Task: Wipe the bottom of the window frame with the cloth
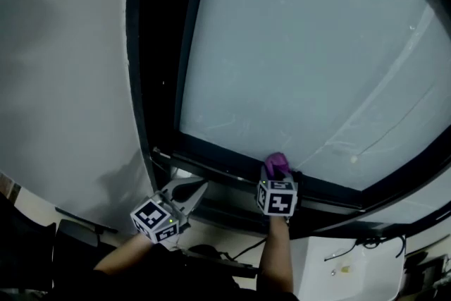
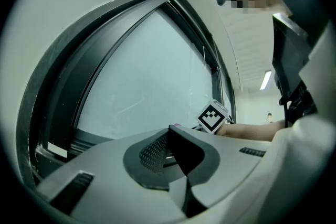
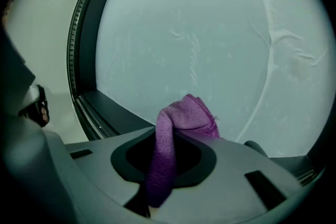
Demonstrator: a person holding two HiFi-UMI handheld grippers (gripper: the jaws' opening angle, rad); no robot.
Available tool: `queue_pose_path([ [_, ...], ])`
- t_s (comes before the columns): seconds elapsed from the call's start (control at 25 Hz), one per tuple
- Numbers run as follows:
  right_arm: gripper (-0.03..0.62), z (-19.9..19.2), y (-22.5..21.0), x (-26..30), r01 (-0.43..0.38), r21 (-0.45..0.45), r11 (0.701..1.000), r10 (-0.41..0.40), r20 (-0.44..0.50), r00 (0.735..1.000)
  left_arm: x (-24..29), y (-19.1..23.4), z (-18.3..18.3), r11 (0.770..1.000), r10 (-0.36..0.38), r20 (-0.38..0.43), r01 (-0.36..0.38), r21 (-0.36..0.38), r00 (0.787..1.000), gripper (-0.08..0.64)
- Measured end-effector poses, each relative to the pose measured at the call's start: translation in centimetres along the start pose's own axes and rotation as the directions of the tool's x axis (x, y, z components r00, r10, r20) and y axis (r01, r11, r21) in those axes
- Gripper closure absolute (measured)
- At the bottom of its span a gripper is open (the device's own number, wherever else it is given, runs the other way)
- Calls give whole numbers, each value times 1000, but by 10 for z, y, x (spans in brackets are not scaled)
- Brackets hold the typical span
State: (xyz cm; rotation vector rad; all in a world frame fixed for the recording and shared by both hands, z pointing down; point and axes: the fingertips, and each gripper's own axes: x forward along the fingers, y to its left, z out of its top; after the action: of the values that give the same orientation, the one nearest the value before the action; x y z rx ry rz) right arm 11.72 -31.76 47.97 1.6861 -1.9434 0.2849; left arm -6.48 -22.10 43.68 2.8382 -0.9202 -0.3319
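A purple cloth (image 1: 276, 163) is bunched against the dark bottom rail of the window frame (image 1: 211, 153), just under the frosted pane. My right gripper (image 1: 277, 176) is shut on it, and the marker cube sits just below. In the right gripper view the cloth (image 3: 185, 114) bulges out of the jaws, a strip hanging down between them, with the bottom rail (image 3: 113, 114) to the left. My left gripper (image 1: 192, 192) hovers just below the rail's left end, shut and empty. The left gripper (image 2: 170, 135) points at the pane, with the right gripper's cube (image 2: 213, 116) beyond.
A white wall (image 1: 63, 81) borders the frame's left upright (image 1: 151, 46). Below the sill lie loose cables (image 1: 356, 248) on a white surface (image 1: 331, 275), and dark shapes (image 1: 70, 236) stand at the lower left. A forearm (image 2: 252, 131) reaches in behind the cube.
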Motion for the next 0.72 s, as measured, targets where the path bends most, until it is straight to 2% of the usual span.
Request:
queue_pose_path([
  [0.28, 523, 0, 17, 3, -88, -64, 994, 87, -22, 996, 13, 0, 23, 997, 55, 29, -57, 60, 998, 568],
  [0.72, 523, 9, 57, 8, -222, -149, 964, 216, -50, 975, 14, 6, 26, 988, 125, 38, -128, 81, 991, 568],
])
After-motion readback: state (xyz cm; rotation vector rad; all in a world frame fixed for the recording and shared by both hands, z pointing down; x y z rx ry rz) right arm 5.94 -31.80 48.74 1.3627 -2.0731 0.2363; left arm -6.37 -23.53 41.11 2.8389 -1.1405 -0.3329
